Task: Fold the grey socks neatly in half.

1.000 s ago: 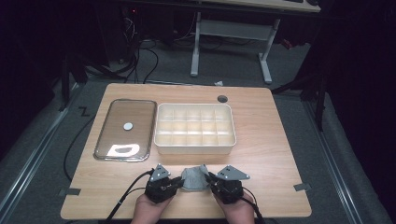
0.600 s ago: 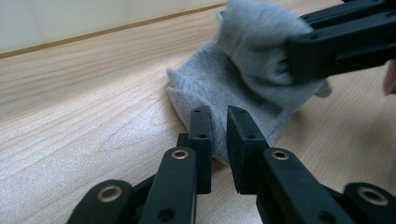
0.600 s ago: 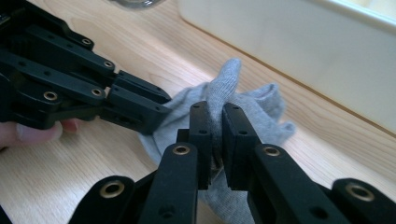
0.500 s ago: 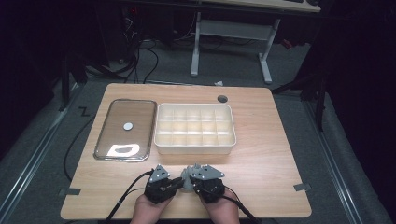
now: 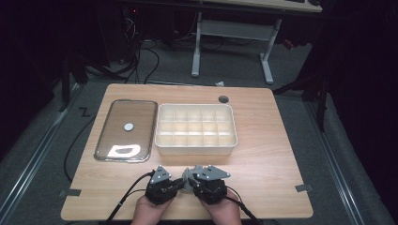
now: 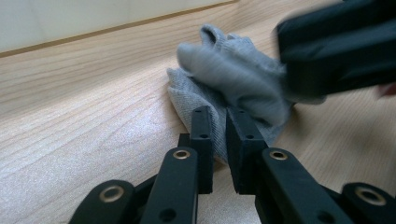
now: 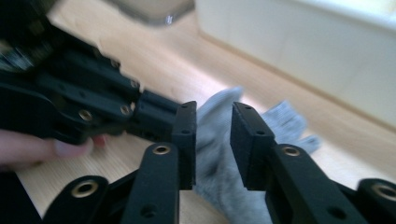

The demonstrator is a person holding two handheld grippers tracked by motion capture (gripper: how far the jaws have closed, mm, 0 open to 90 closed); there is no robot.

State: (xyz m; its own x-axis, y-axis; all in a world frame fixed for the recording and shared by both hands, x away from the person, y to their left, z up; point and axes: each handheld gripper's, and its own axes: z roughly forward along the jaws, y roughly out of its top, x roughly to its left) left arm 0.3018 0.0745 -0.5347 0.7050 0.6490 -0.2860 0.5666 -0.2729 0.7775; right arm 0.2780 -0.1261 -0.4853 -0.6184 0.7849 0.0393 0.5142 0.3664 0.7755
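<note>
The left gripper (image 5: 180, 183) sits near the front edge of the table (image 5: 263, 154) with its jaws nearly together, pinched on a fold of a small grey knitted cloth (image 6: 219, 88); from its own camera the fabric runs between the two pads and bunches up ahead of them. The right gripper (image 5: 193, 180) faces it from the other side, almost touching. Its jaws have just been opening, and in its own view the cloth (image 7: 219, 140) lies in the gap between them with daylight on both sides, so I judge it has let go.

So the cloth sits squarely between the two tools, pinned at its left end and loose at its right. Its bulk heaps up toward the right gripper, and it looks folded over on itself. Both hands are equally near; only the left has it. Any pull or lift now depends on that left pinch.

Farther back stand a white compartment box (image 5: 196, 149) and a flat metal tray (image 5: 104, 140), well apart from the cloth.
</note>
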